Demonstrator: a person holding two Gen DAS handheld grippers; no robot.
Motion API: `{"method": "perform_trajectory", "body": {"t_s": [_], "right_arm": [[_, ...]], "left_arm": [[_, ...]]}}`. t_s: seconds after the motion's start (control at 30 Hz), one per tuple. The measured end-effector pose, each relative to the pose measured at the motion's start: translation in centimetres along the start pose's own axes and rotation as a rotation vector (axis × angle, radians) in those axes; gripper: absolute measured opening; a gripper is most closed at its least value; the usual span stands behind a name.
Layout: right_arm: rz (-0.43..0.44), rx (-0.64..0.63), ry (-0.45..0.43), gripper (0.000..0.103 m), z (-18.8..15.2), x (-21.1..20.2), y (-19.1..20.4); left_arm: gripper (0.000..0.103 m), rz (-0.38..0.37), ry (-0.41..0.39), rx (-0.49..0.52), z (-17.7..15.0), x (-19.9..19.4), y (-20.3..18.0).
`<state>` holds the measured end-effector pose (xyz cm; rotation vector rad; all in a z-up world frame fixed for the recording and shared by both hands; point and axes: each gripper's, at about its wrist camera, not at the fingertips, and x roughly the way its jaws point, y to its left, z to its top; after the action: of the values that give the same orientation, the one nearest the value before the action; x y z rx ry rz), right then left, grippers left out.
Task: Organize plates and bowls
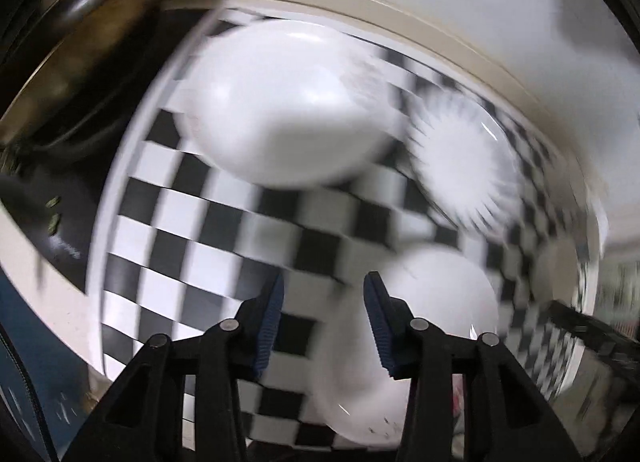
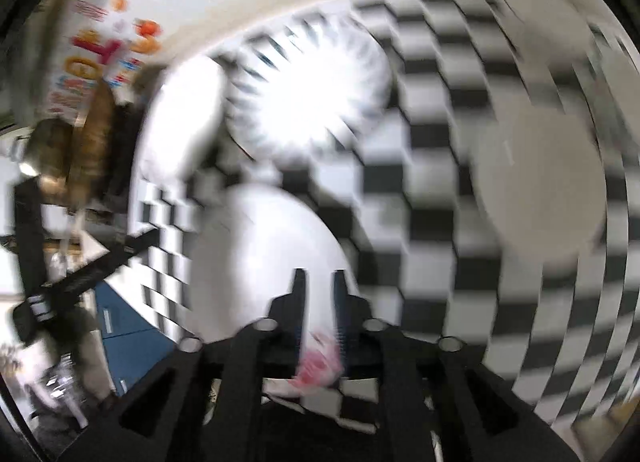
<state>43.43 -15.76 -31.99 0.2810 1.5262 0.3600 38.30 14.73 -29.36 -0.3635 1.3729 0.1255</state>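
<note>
Seen from the left wrist, the left gripper (image 1: 324, 302) hangs over the checkered cloth (image 1: 192, 222) with its jaws a moderate way apart and nothing between the blue pads (image 1: 272, 322); only cloth shows in the gap. Well ahead of the jaws sits a large plain white plate (image 1: 280, 102), and ahead to their right a plate with a dark rayed rim (image 1: 464, 158). A smaller white bowl (image 1: 436, 302) lies just beside the right jaw, partly under it, probably the next piece to collect.

From the right wrist, the right gripper (image 2: 318, 282) hovers over that same white bowl (image 2: 264, 258), jaws narrow and parted, clamping nothing that I can make out; blur hides any contact. The rayed plate (image 2: 308, 90) lies ahead, and a greyish-white plate (image 2: 540, 182) far right. All the dishes lie apart, unstacked.
</note>
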Motion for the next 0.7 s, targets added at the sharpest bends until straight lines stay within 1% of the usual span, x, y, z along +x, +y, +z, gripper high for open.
{"method": "perform_trajectory", "body": {"t_s": [0.07,0.1,0.17,0.2,0.27,0.3,0.4,0.5,0.53,0.6,0.63,0.7], "right_arm": [[0.056,-0.064,-0.019,0.044,3.7,-0.1,2.3],[0.086,-0.094,-0.032,0.045,5.9,0.2,3.4],[0.117,-0.149,-0.032,0.045,9.8,2.0,5.7],[0.129,-0.171,-0.019,0.045,11.6,3.3,6.8],[0.155,-0.207,0.034,0.045,15.6,6.6,8.8],[0.152,-0.228,0.064,0.045,17.7,8.4,9.8],[0.092,-0.289,0.109,0.045,22.1,12.9,12.1],[0.080,-0.326,0.158,0.045,24.7,15.7,13.5],[0.078,-0.338,0.189,0.045,25.4,16.9,13.9],[0.074,-0.358,0.220,0.044,26.1,18.5,14.5],[0.065,-0.372,0.242,0.044,26.3,19.4,14.8],[0.061,-0.387,0.277,0.038,26.5,20.8,15.0]], "left_arm": [[0.040,-0.003,0.009,-0.095,1.5,0.8,2.5],[0.040,-0.016,0.012,-0.157,2.3,1.4,3.9],[0.040,-0.034,0.017,-0.239,3.5,2.3,5.9],[0.040,-0.041,0.018,-0.282,3.9,2.9,7.0],[0.040,-0.049,0.015,-0.340,4.8,3.8,8.2],[0.040,-0.049,0.015,-0.366,5.3,4.3,8.7],[0.040,-0.055,0.019,-0.430,6.4,5.6,10.2],[0.040,-0.062,0.033,-0.462,7.1,6.9,10.9],[0.040,-0.062,0.036,-0.468,7.3,7.2,11.1],[0.040,-0.063,0.041,-0.473,7.6,7.9,11.3],[0.040,-0.061,0.022,-0.473,7.8,7.8,11.3],[0.039,-0.063,0.025,-0.457,8.4,8.2,11.4]]}}
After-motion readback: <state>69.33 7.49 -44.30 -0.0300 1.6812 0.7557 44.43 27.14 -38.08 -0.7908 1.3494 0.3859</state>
